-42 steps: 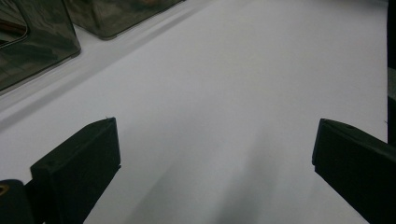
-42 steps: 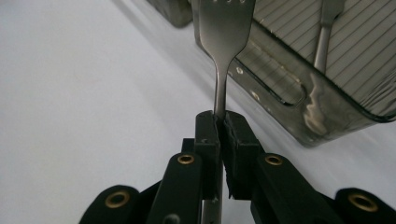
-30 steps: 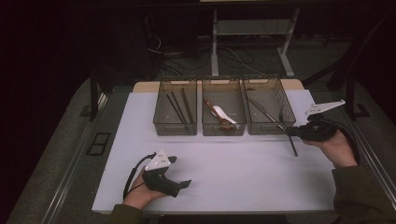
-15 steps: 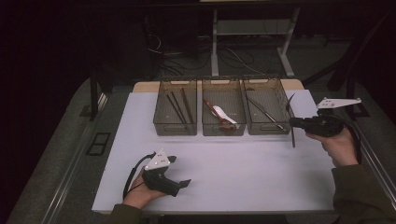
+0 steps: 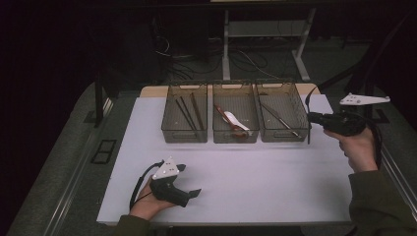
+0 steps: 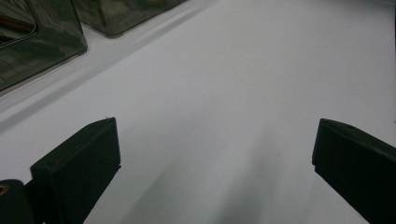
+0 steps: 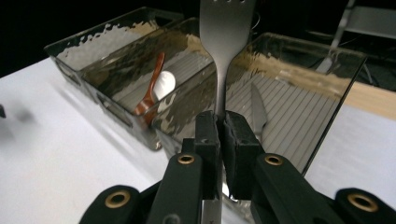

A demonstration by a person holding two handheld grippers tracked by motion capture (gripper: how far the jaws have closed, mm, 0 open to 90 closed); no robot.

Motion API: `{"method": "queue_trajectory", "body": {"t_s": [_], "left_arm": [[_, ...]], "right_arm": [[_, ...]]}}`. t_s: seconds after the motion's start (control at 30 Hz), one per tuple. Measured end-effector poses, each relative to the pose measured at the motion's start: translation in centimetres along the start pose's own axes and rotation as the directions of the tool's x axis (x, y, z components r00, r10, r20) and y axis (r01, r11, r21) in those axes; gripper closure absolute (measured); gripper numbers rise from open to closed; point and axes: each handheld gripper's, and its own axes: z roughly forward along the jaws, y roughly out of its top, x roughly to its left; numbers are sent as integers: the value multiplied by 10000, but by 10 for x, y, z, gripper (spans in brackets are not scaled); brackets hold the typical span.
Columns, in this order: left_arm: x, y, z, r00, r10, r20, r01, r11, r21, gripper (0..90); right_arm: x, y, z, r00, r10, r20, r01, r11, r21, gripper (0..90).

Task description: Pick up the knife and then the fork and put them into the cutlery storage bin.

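Beside the right-hand bin (image 5: 282,117), we hold a metal fork (image 7: 223,56) pinched by its handle in our right gripper (image 7: 222,122), tines up, just off the white table (image 5: 255,172). Our left gripper (image 6: 212,163) rests there, spread wide, holding nothing.

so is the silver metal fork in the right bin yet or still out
Out: the silver metal fork is clamped in the right gripper, held beside the smoky clear plastic right bin.

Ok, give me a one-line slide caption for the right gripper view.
Right gripper shut on a metal fork, held above the right-hand tray.
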Motion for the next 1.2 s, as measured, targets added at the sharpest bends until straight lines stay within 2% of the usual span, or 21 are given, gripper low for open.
{"method": "queue_trajectory", "body": {"t_s": [0.5, 0.8, 0.93, 1.2], "left_arm": [[0, 1, 0, 10000, 23, 28, -23, 10000, -5, 0], [-1, 1, 0, 10000, 22, 32, -22, 10000, 18, 0], [-1, 1, 0, 10000, 20, 37, -20, 10000, 11, 0], [-1, 1, 0, 10000, 16, 52, -16, 10000, 10, 0]], "right_arm": [[-12, 34, 8, 9990, 132, 437, -116, 9992, -375, 843], [-22, 49, 25, 9973, 153, 722, -125, 9992, -391, 843], [-27, 49, 38, 9965, 199, 815, -188, 9997, -151, 843], [-36, 40, 61, 9944, 188, 1035, -275, 9961, 833, 843]]}}
